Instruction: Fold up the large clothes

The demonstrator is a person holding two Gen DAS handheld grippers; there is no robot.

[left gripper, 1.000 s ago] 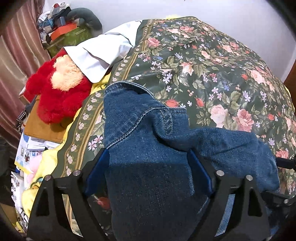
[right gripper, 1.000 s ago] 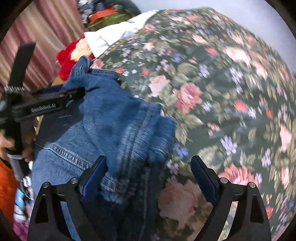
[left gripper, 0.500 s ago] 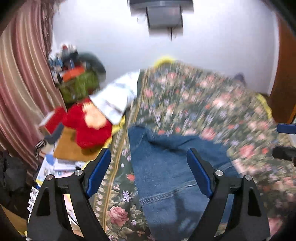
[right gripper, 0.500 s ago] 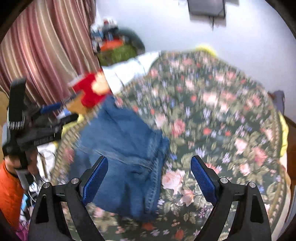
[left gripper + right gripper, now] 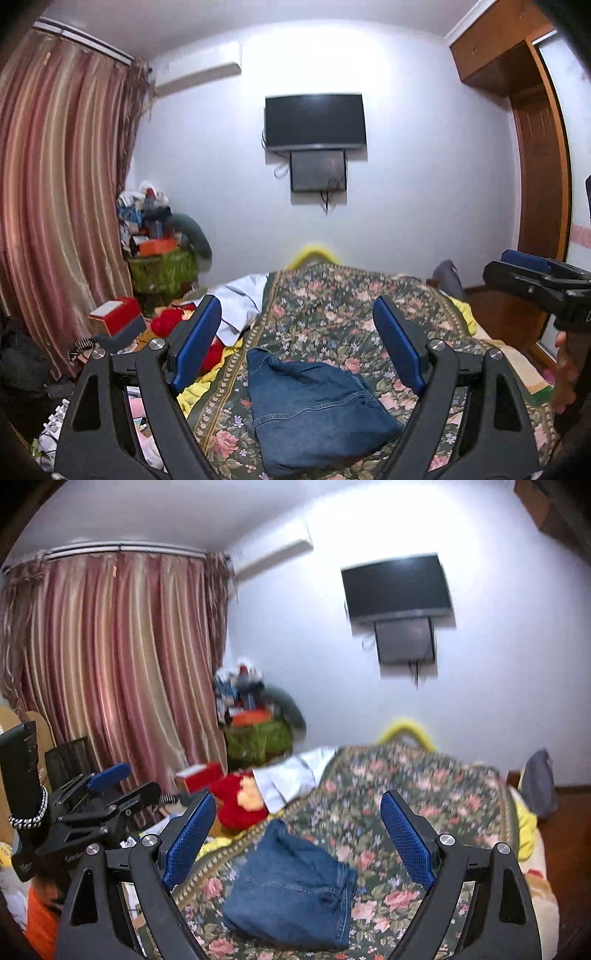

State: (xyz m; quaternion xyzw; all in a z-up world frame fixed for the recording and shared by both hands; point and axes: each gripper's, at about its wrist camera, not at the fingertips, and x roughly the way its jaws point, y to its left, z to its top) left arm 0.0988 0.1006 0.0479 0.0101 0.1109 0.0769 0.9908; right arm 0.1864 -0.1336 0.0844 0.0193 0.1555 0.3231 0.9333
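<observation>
A folded pair of blue jeans [image 5: 314,410] lies on the floral bedspread [image 5: 332,306] near the bed's front left edge; it also shows in the right wrist view [image 5: 291,890]. My left gripper [image 5: 299,347] is open and empty, raised well above and behind the jeans. My right gripper [image 5: 299,830] is open and empty, also raised clear of them. The left gripper shows at the left of the right wrist view [image 5: 107,794], and the right gripper at the right edge of the left wrist view [image 5: 535,273].
A red plush toy [image 5: 240,805] and a white cloth [image 5: 240,302] lie at the bed's left side. A cluttered green box [image 5: 162,266] stands by the striped curtain [image 5: 55,221]. A TV [image 5: 314,122] hangs on the far wall, with a wooden wardrobe [image 5: 535,184] at right.
Both grippers have let go of the jeans and pulled back and up from the bed. The jeans now lie folded on the bedspread, and the room's far wall has come into view.
</observation>
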